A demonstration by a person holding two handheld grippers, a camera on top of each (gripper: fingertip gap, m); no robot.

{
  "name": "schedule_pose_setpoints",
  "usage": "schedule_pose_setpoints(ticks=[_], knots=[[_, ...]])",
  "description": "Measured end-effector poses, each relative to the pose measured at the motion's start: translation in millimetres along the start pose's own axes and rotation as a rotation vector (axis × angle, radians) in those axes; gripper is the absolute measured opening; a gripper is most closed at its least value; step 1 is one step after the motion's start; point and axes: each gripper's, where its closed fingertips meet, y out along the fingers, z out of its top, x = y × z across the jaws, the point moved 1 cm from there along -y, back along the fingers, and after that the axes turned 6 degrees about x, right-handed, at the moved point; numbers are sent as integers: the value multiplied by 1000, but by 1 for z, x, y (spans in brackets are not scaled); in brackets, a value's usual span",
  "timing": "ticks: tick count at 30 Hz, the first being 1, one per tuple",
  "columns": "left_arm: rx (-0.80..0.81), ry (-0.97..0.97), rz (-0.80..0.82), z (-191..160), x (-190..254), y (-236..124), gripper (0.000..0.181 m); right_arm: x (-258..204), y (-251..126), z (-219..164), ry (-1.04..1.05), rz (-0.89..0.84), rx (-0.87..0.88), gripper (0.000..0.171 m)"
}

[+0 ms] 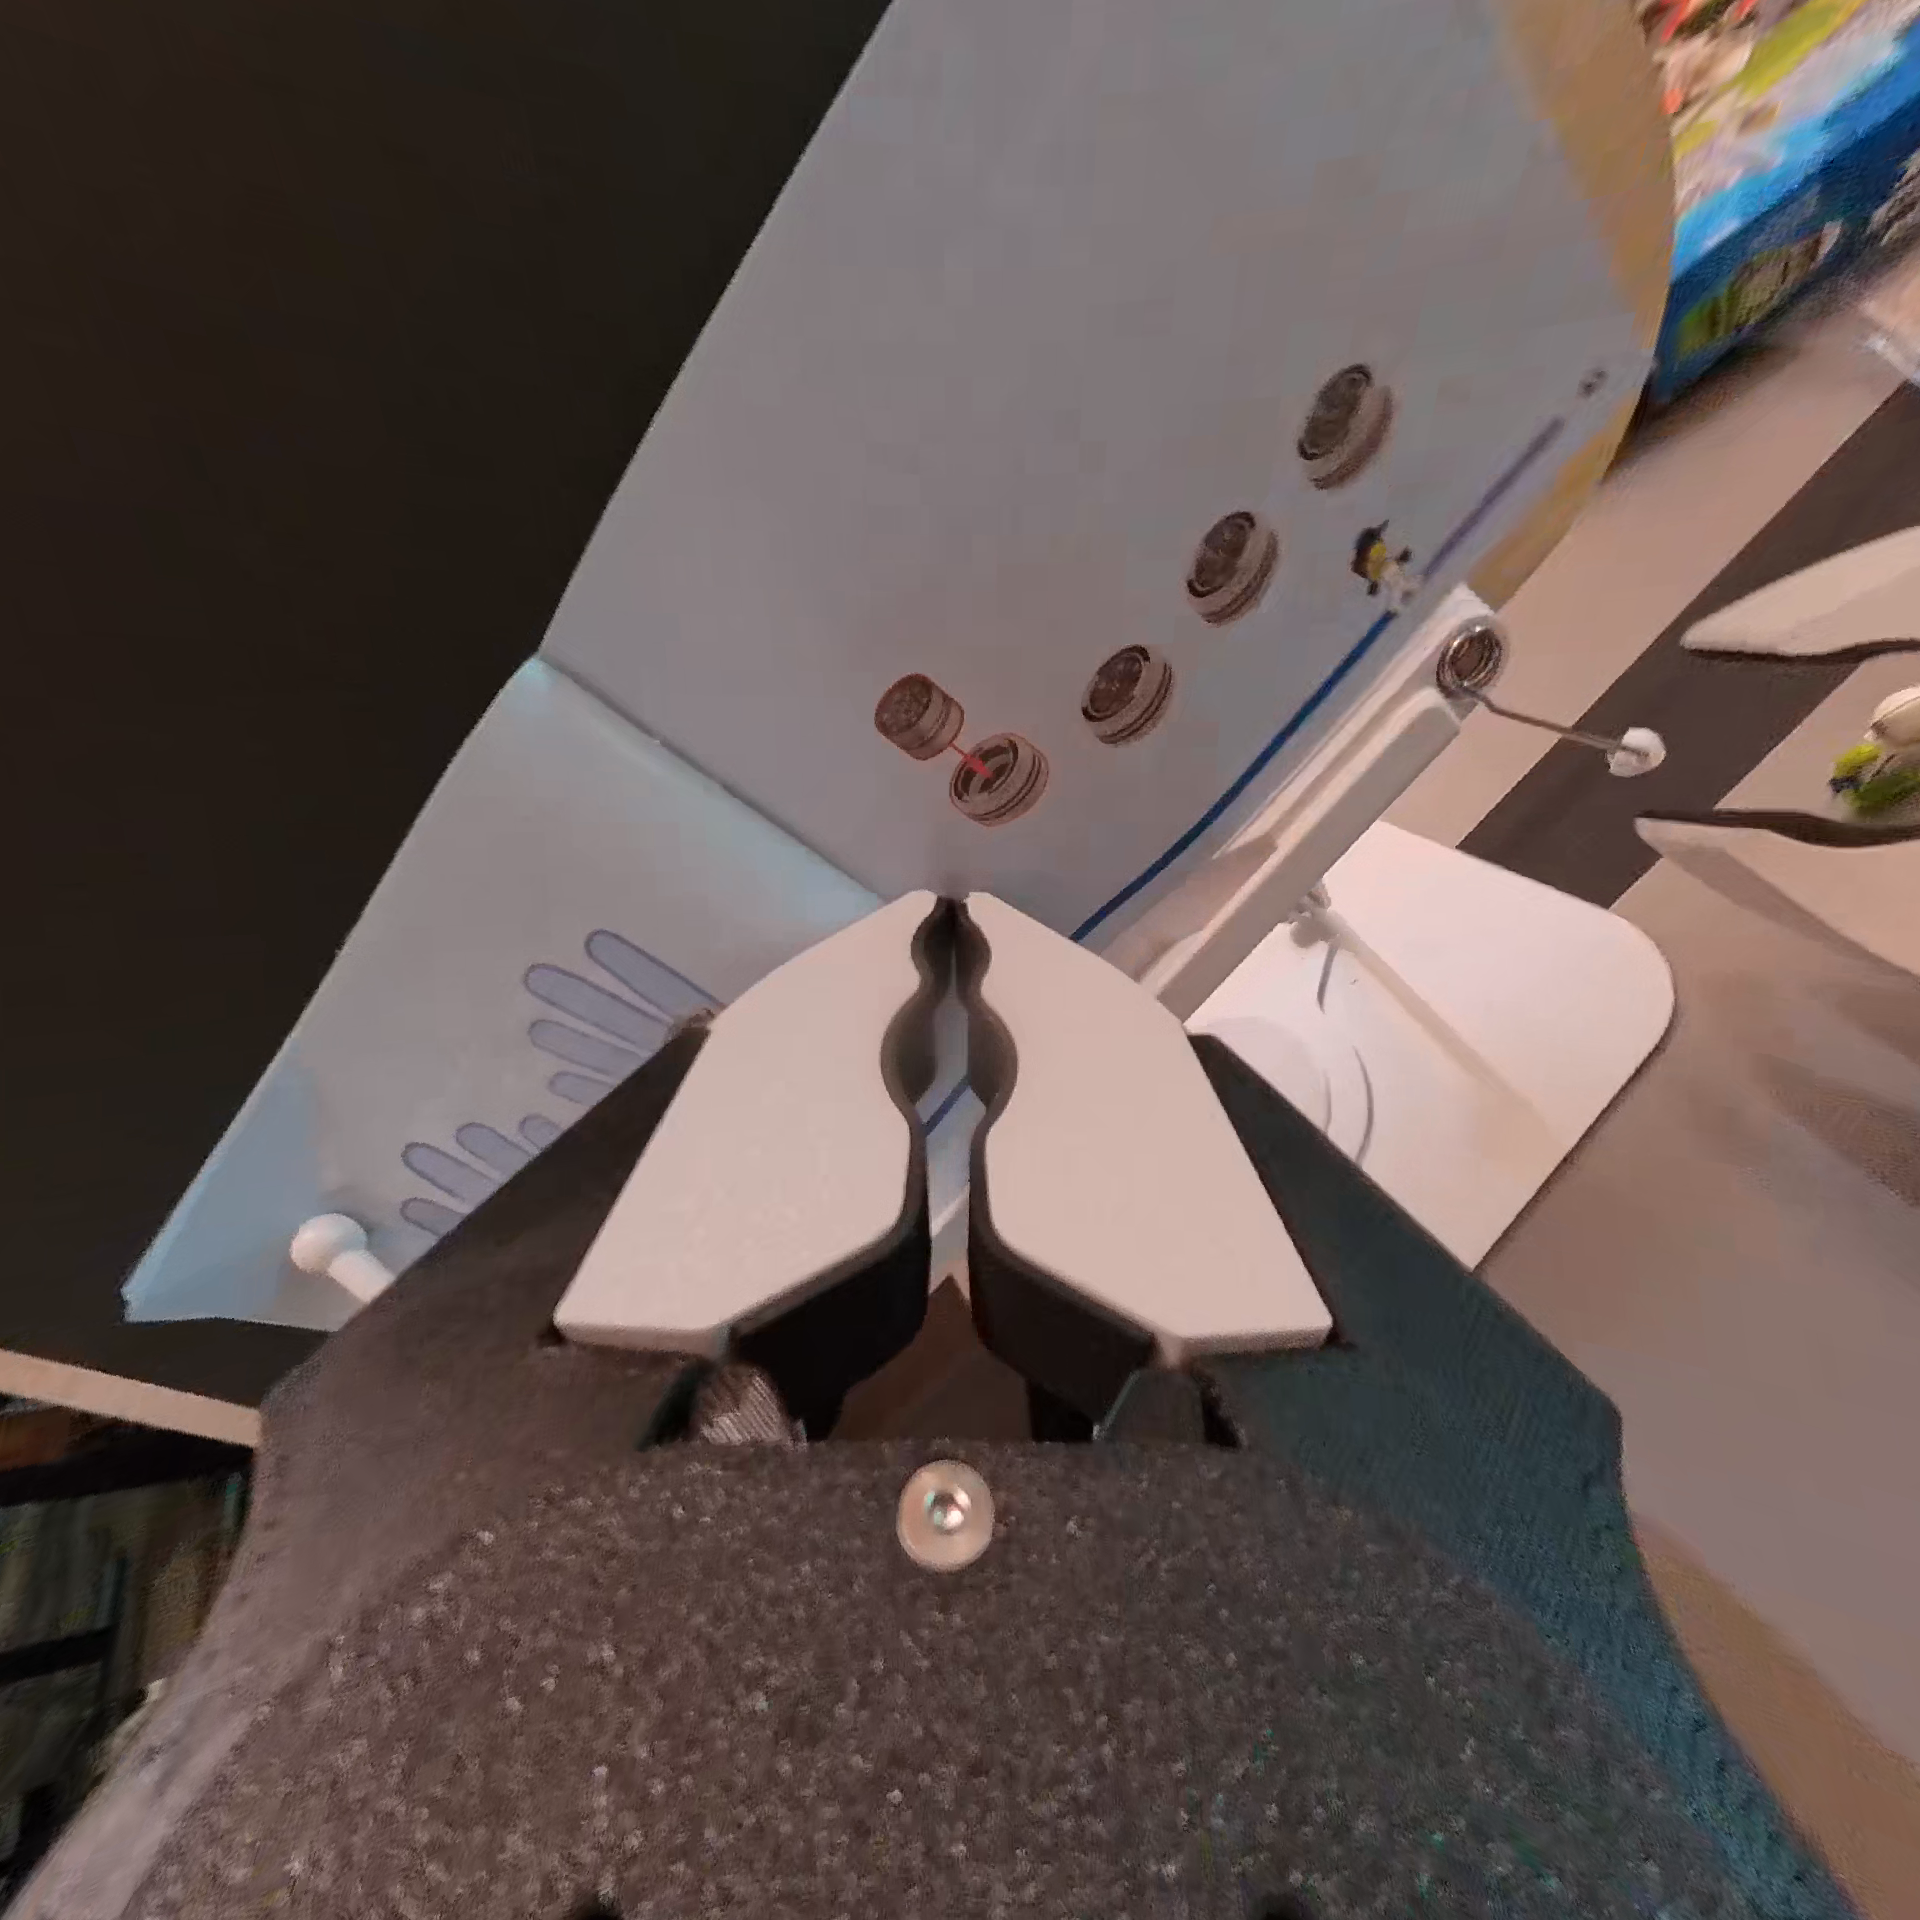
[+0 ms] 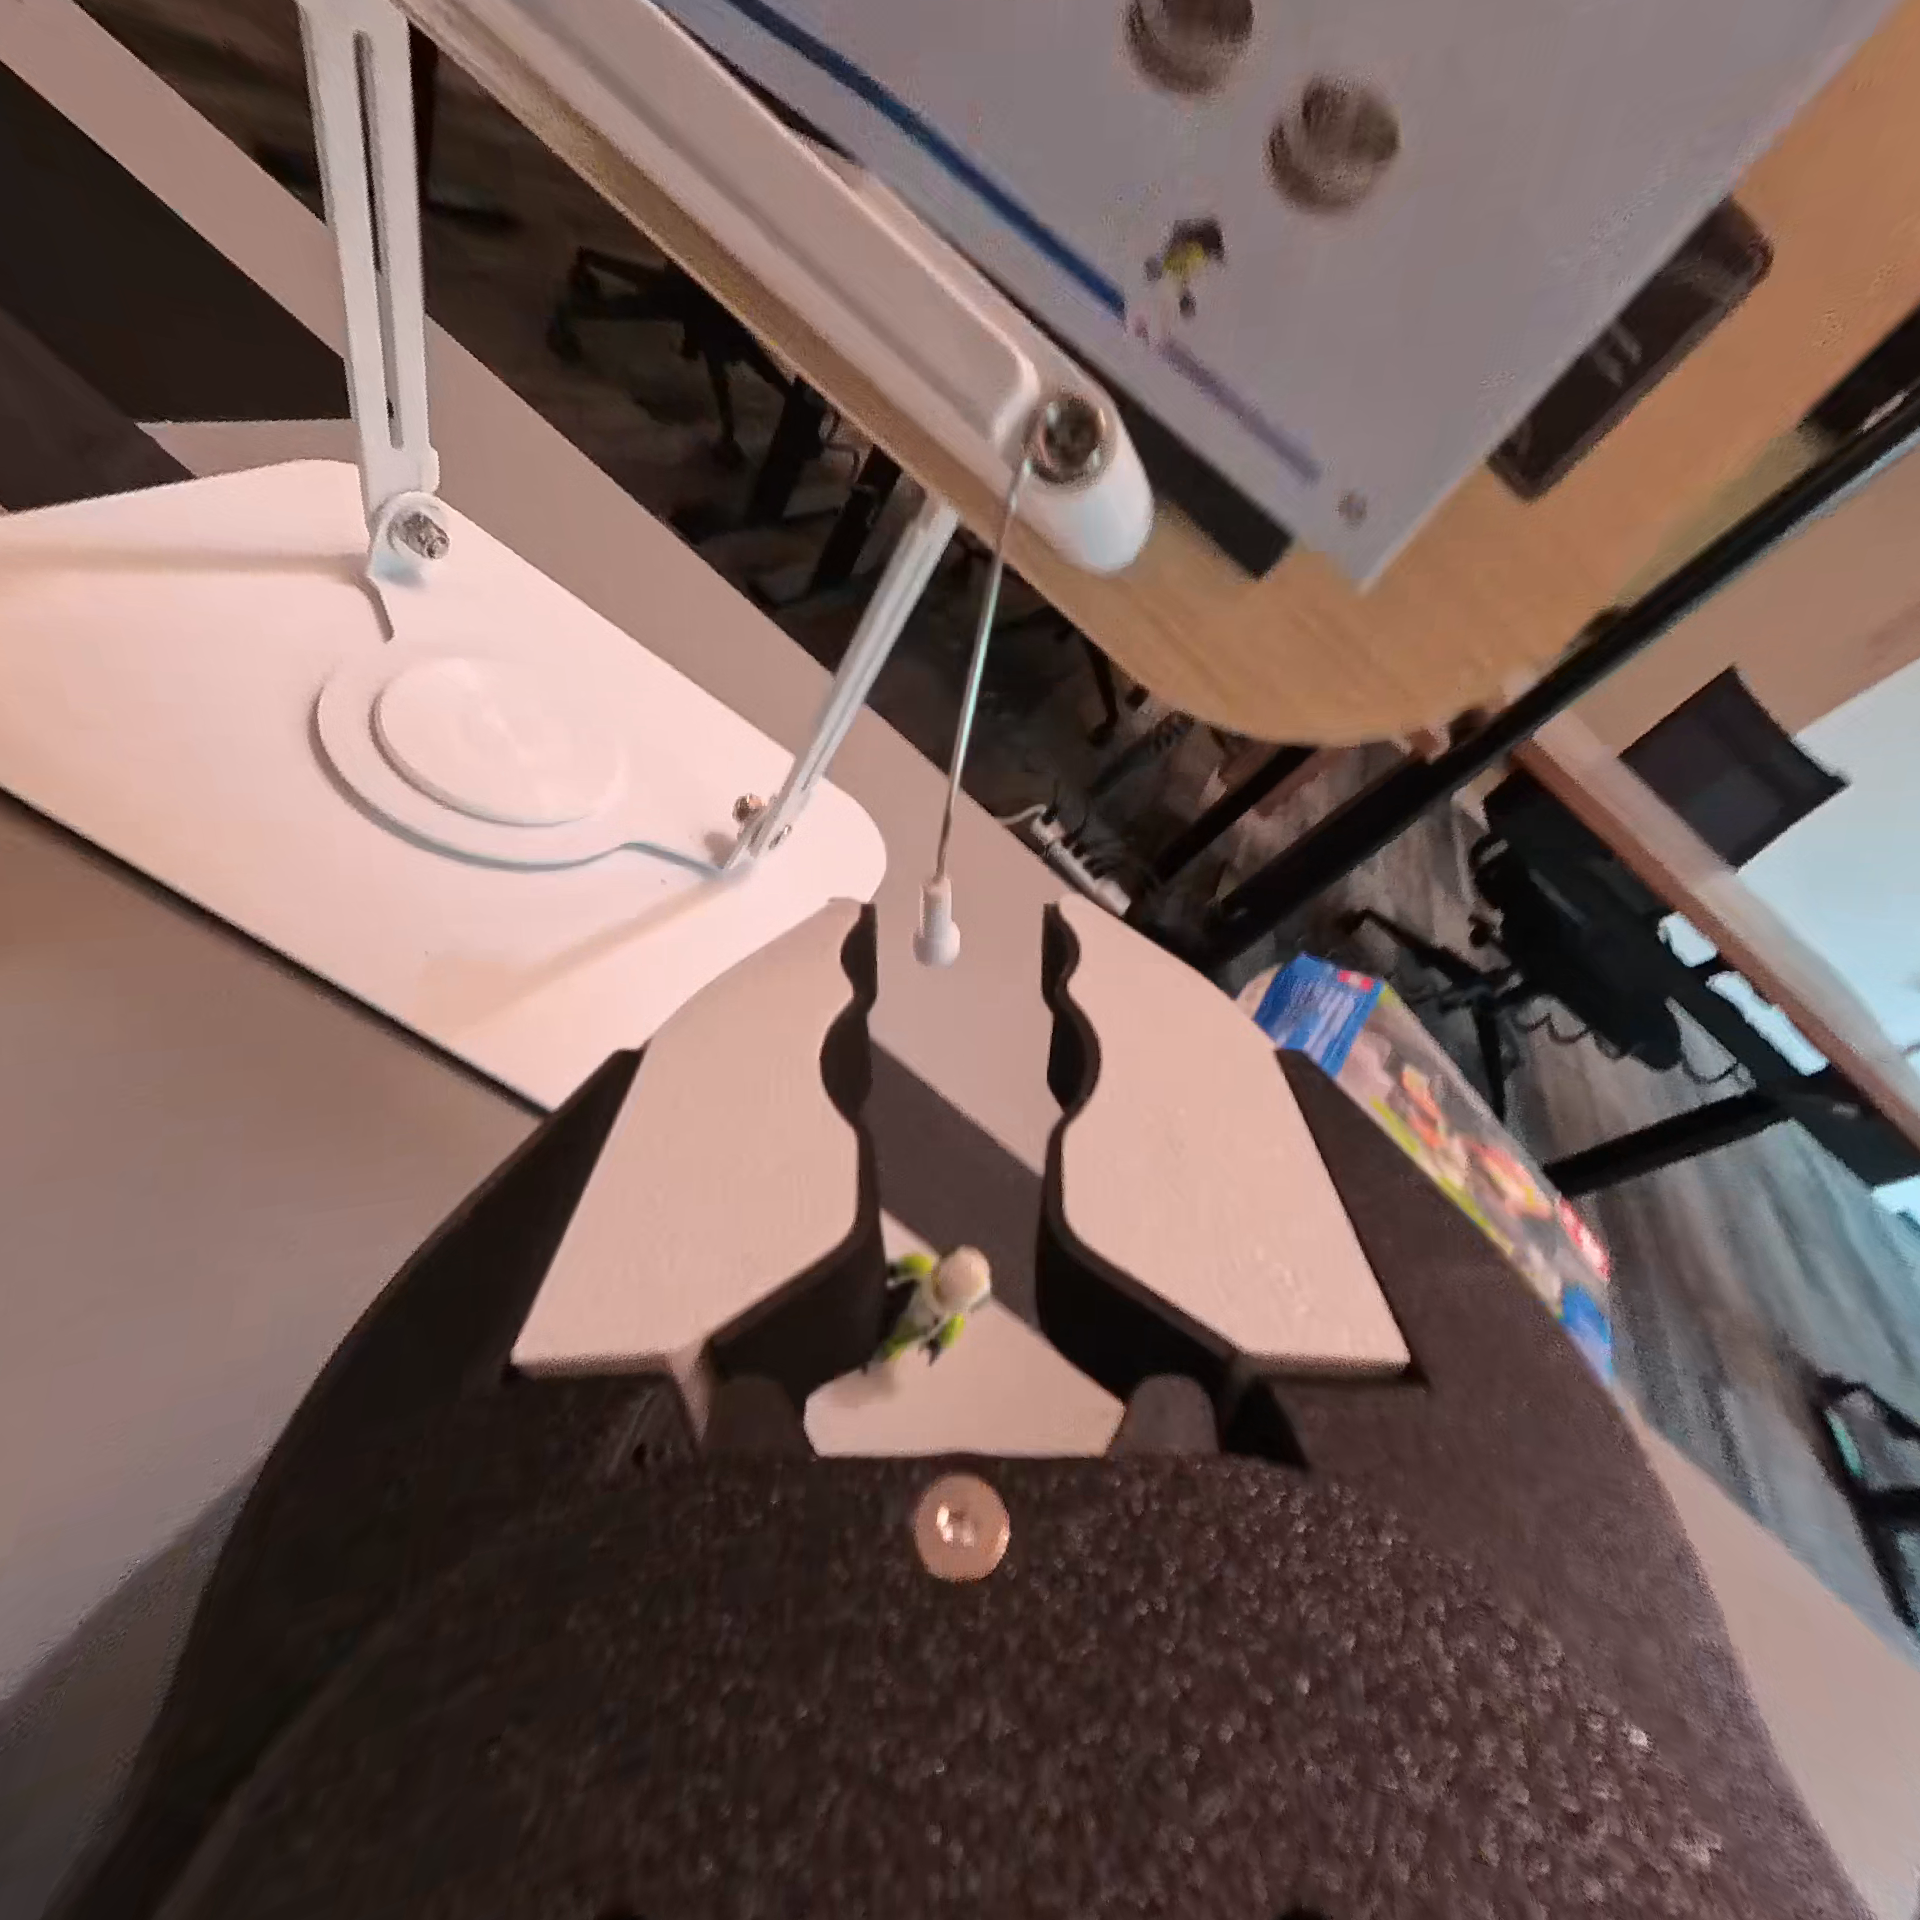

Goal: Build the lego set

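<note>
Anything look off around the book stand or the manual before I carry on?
Nothing damaged or spilled. The left gripper is shut on the instruction page's lower edge, lifting it off the book stand. The minifigure stands upright.

Pale table with a dark stripe; black-legged desks and grey carpet beyond

White stand base, wooden board, beige table.
</note>
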Motion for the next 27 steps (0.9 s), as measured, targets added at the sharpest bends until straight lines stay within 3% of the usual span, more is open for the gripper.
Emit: schedule_pose_setpoints(ticks=[4,6,9,15,18,23,27], knots=[[-18,14,0,0,-1,2,0,9,14,3,-125,-47,-11,21],[-18,18,2,0,-1,2,0,16,13,5,-177,-54,6,1],[-22,52,22,0,-1,3,0,38,4,12,-320,-115,22,1],[-37,89,48,0,-1,3,0,64,-5,36,-926,-225,-46,1],[-39,81,34,0,-1,3,0,73,-2,53,-1131,-250,-41,1],[-37,59,13,0,-1,2,0,73,16,94,-1451,-208,36,6],[-15,25,2,0,-1,2,0,70,28,99,-1590,-131,19,5]])
